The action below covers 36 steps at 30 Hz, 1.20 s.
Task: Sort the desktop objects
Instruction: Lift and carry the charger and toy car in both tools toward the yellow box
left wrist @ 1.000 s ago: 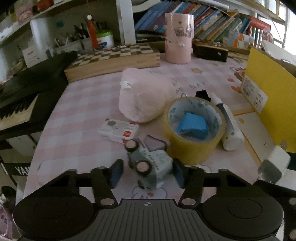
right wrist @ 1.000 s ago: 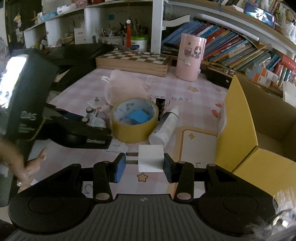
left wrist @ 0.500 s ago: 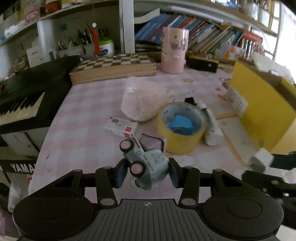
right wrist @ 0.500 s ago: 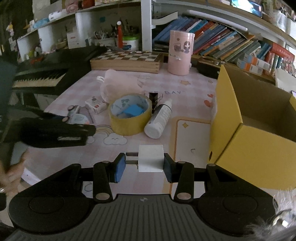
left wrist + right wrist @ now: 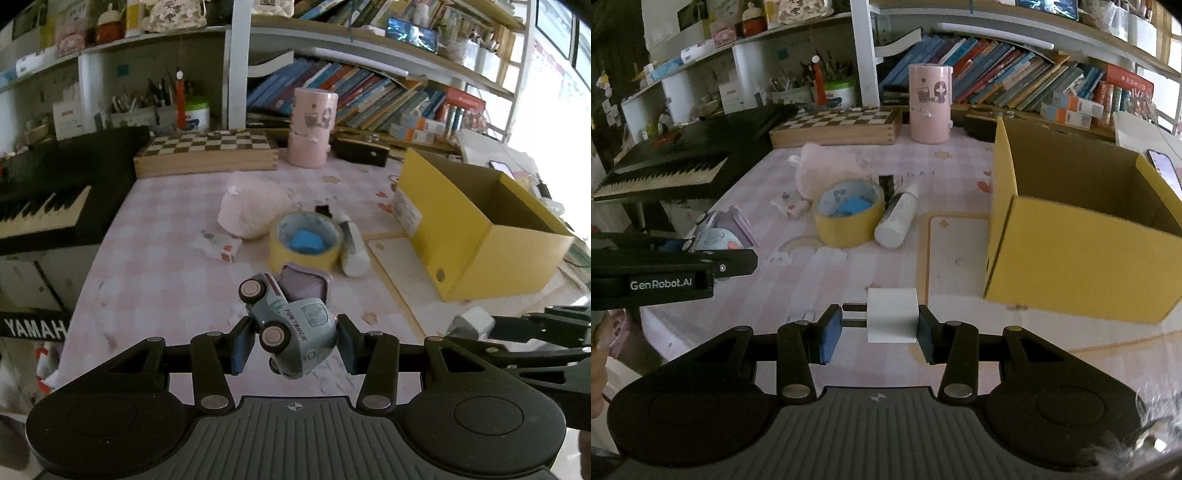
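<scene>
My left gripper [image 5: 293, 347] is shut on a pale blue toy truck [image 5: 291, 332], held tilted above the pink checked tabletop [image 5: 155, 273]. My right gripper [image 5: 875, 330] is shut on a white plug adapter [image 5: 892, 315], its prongs against the left pad. The adapter [image 5: 469, 325] also shows at the right of the left wrist view. An open yellow cardboard box [image 5: 1078, 236] stands to the right. On the table lie a yellow tape roll [image 5: 304, 245] with a blue thing inside, a white bottle [image 5: 352, 249], a pink plush [image 5: 251, 210], a small white packet [image 5: 218, 249] and a lilac case [image 5: 304, 286].
A chessboard box [image 5: 207, 153] and a pink cylinder [image 5: 312, 127] stand at the back before bookshelves. A black keyboard [image 5: 48, 195] borders the table's left edge. A phone [image 5: 1163, 168] lies beyond the yellow box. The left gripper's arm [image 5: 665, 275] crosses the right view's left side.
My left gripper closed on the toy truck and lifted it off the table, pulling back. My right gripper drew back with the adapter, so the yellow box shows more fully.
</scene>
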Each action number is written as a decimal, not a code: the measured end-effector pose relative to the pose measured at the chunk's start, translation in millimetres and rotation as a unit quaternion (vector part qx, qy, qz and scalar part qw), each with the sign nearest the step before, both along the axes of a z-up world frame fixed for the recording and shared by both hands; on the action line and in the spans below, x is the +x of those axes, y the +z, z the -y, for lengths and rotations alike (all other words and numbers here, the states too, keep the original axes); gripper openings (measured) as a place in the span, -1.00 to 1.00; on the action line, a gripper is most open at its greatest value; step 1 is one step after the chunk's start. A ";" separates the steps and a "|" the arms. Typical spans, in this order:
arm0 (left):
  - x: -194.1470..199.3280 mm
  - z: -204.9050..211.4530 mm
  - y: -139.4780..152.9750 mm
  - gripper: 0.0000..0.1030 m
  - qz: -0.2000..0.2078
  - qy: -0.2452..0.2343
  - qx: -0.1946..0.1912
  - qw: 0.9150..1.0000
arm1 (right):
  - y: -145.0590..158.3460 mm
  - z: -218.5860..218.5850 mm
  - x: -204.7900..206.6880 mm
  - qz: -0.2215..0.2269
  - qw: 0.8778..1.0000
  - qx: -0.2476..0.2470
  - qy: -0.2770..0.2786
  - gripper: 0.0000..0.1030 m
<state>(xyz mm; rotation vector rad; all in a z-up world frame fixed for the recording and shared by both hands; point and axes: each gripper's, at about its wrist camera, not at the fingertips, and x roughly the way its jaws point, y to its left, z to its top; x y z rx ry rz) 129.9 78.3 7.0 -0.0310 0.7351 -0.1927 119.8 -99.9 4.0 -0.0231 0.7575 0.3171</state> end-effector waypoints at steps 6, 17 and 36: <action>-32.3 6.1 3.5 -0.11 0.002 -0.012 -0.007 1.000 | 0.8 9.4 -28.2 0.000 1.000 0.005 -0.007 -0.22; -74.8 22.7 3.8 -0.11 0.004 -0.026 -0.009 1.000 | -0.4 26.1 -75.6 -0.001 1.000 0.008 -0.020 -0.22; -102.0 51.7 6.2 -0.11 0.004 -0.087 0.003 0.996 | -3.0 48.3 -112.5 -0.006 0.997 0.029 -0.067 -0.22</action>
